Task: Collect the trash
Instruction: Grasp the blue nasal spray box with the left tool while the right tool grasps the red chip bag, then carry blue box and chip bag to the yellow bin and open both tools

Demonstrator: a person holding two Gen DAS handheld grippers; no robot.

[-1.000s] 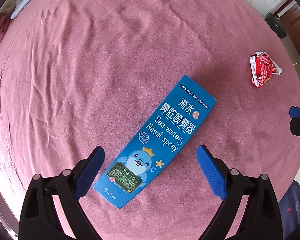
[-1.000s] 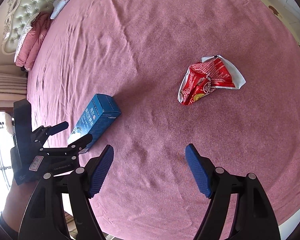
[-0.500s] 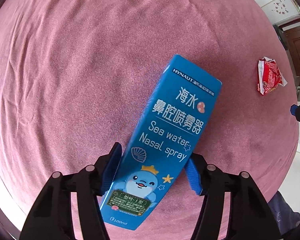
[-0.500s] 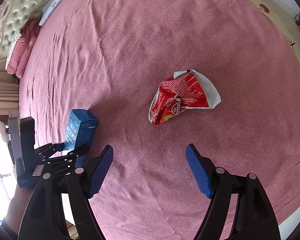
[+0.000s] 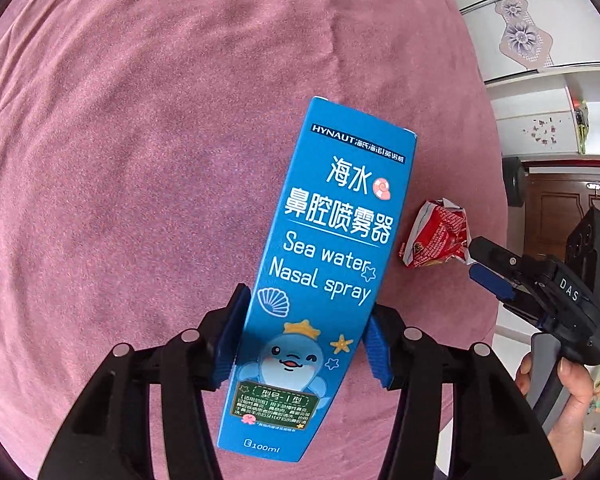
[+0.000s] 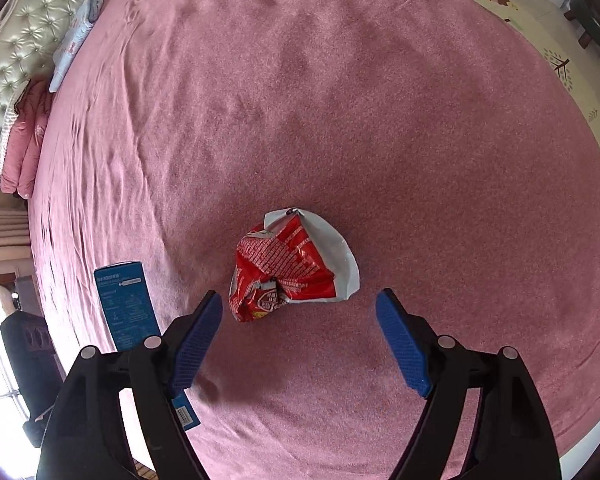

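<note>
L gripper (image 5: pixel 304 340): jaws closing on the blue nasal spray box (image 5: pixel 324 264), blue pads pressed on both long sides at its lower third, by the cartoon dolphin print. Box tilted, top end leaning away + to the right in the left wrist view, printed face toward cam. It looks lifted off the bed (image 5: pixel 140 160), but contact w/ the cover can't be confirmed. In the right wrist view the same box (image 6: pixel 126 304) shows at the left side, standing up over the bed's left edge, lower part hidden behind the R gripper's own finger.

R gripper (image 6: pixel 298 336): jaws wide + opening, nothing gripped. Pointing steeply down at the red snack wrapper (image 6: pixel 288 272); wrapper lies just beyond the tips, roughly centred in the gap, not touched by either pad. Wrapper is crumpled, white inner foil flap on its right side, lying flat on the pink bed cover, nearer the bed's near edge than its far one. From the left wrist view, the wrapper (image 5: pixel 436 236) sits just right of the box w/ the R gripper's tip beside it; a hand (image 5: pixel 568 392) grips that tool's handle.

Far: tufted headboard (image 6: pixel 24 40) at the bed's far left corner, folded pink quilt (image 6: pixel 24 152) + a light blue pillow (image 6: pixel 74 40) against it.
</note>
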